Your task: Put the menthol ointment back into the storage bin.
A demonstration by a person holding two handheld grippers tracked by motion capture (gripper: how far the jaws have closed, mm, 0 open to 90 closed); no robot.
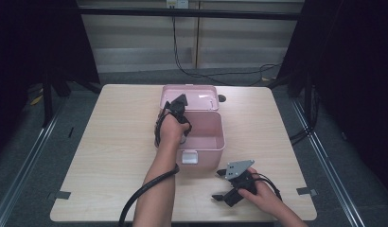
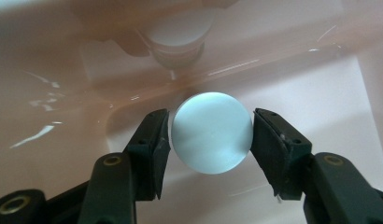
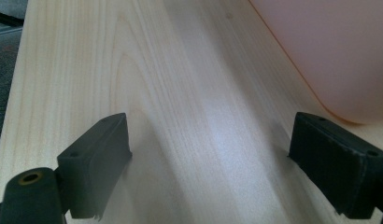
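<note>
A pale blue ball (image 2: 212, 133) sits low inside the open pink box (image 1: 219, 142), between the black jaws of my left gripper (image 2: 210, 135). The pads flank the ball closely, with a sliver of light showing at the left pad (image 2: 160, 140), so they are not pressing on it. In the high view the person's left hand (image 1: 171, 127) reaches down into the box from its left side. My right gripper (image 1: 220, 185) lies near the table's front right, open wide with only bare wood between its fingers (image 3: 103, 154). The box's pink wall (image 3: 329, 46) is just beyond it.
The box's lid (image 1: 189, 97) stands open at the back, and a white latch (image 1: 189, 156) is on its front wall. A blurred white round thing (image 2: 180, 37) lies farther inside the box. The wooden table (image 1: 111, 142) has bare room at left. Cables trail off the front edge.
</note>
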